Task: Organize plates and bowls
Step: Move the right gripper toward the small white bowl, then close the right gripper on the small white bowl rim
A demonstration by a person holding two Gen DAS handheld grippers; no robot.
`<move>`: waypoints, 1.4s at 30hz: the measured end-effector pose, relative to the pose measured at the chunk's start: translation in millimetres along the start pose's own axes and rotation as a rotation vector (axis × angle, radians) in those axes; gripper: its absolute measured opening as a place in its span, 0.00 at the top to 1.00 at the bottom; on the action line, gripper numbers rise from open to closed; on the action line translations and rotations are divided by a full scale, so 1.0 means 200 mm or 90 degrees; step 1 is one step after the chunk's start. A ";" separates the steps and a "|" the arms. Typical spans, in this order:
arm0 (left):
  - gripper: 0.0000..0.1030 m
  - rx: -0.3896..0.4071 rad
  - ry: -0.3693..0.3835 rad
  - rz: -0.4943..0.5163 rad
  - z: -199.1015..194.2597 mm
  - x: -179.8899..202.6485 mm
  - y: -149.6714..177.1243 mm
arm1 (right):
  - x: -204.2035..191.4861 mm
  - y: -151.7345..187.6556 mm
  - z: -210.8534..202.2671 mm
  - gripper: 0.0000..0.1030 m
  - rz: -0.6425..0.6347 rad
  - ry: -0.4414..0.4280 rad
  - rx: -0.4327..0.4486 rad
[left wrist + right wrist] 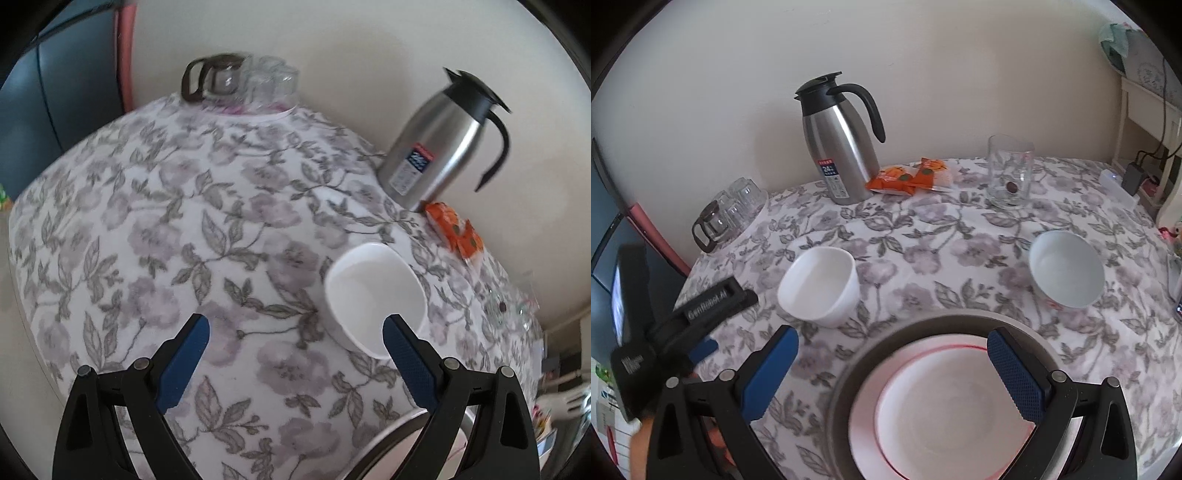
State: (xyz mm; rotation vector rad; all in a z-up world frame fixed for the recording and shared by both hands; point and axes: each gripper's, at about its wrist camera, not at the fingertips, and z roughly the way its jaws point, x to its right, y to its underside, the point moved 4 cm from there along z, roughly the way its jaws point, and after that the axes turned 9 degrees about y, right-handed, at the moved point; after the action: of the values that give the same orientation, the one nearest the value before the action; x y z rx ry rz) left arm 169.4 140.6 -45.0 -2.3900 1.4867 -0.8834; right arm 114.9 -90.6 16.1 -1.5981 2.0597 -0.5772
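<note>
**Table inspection: bowls apart, plates stacked at near edge**

The white bowl stands upright on the floral cloth, left of centre. The left gripper hangs over it, jaws wide and empty, its right finger overlapping the bowl's near rim in the left wrist view; contact cannot be confirmed. A second bowl, pale blue-white, stands well apart to the right. At the near edge a white plate with a red line sits inside a larger plate, both on a grey tray. The right gripper hovers above this stack, jaws wide, holding nothing.

Surface: a round table under a wrinkled cloth, set against a plain cream wall.

Other items: a steel flask upright at the back; orange packets just beside it; a glass mug further right, a small dark object inside it. Upturned glasses and a glass pot cluster on a tray at the back left edge.

Clearance: open cloth lies between the two bowls and between the bowls and the back row. A power strip and cables sit off the right rim.
</note>
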 end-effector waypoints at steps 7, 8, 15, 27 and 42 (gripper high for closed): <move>0.08 -0.009 -0.004 -0.028 0.06 -0.07 -0.07 | -0.11 -0.06 0.12 0.00 0.020 0.009 -0.020; 0.08 -0.011 -0.001 -0.028 0.07 -0.07 -0.08 | -0.13 -0.07 0.14 0.00 0.024 0.010 -0.025; 0.08 -0.041 0.015 -0.038 0.20 -0.10 -0.13 | -0.20 -0.11 0.26 0.04 0.040 0.018 -0.041; 0.08 -0.082 0.055 -0.034 0.41 -0.06 -0.18 | -0.24 -0.10 0.54 0.18 0.073 0.049 -0.118; 0.32 -0.116 0.098 -0.001 0.62 0.01 -0.22 | -0.31 -0.04 0.80 0.44 0.083 0.067 -0.191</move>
State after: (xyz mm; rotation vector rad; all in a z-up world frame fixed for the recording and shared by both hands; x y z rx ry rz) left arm 274.4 142.7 -123.4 -2.5000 1.6894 -0.9914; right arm 230.3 -38.5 -100.8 -1.6044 2.4002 -0.3237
